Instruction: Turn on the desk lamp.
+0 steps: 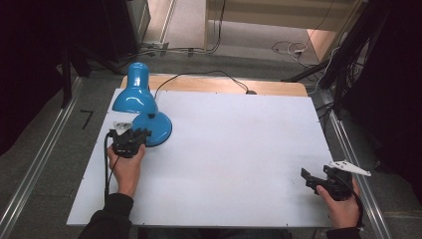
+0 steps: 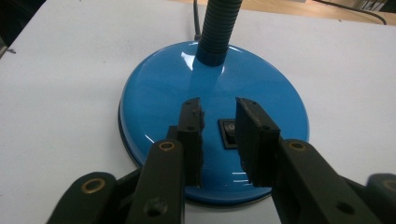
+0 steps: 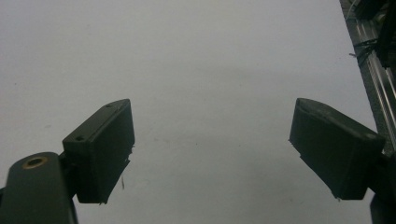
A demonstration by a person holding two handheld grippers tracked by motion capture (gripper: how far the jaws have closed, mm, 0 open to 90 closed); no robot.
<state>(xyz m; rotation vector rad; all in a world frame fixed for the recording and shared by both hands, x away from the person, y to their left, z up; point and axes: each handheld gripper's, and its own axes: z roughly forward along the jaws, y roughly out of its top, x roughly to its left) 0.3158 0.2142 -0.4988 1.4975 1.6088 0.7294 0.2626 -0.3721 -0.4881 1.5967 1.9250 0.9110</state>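
Observation:
A blue desk lamp stands at the table's far left, its shade [image 1: 133,94] tipped down over its round base [image 1: 155,128]. My left gripper [image 1: 133,134] hovers over the near edge of that base. In the left gripper view the jaws of the left gripper [image 2: 218,109] stand a narrow gap apart just above the base [image 2: 163,84], with nothing between them. A small black rocker switch [image 2: 228,133] shows in the gap, and the ribbed neck [image 2: 219,28] rises behind. My right gripper [image 1: 309,178] rests wide open near the front right corner; in its own view the right gripper [image 3: 212,126] holds nothing.
The white table top [image 1: 239,144] has a wooden strip [image 1: 224,84] along its far edge. The lamp's black cord [image 1: 209,74] runs off the back. Metal rails [image 1: 348,144] flank the table, and cables lie on the floor [image 1: 293,50] beyond.

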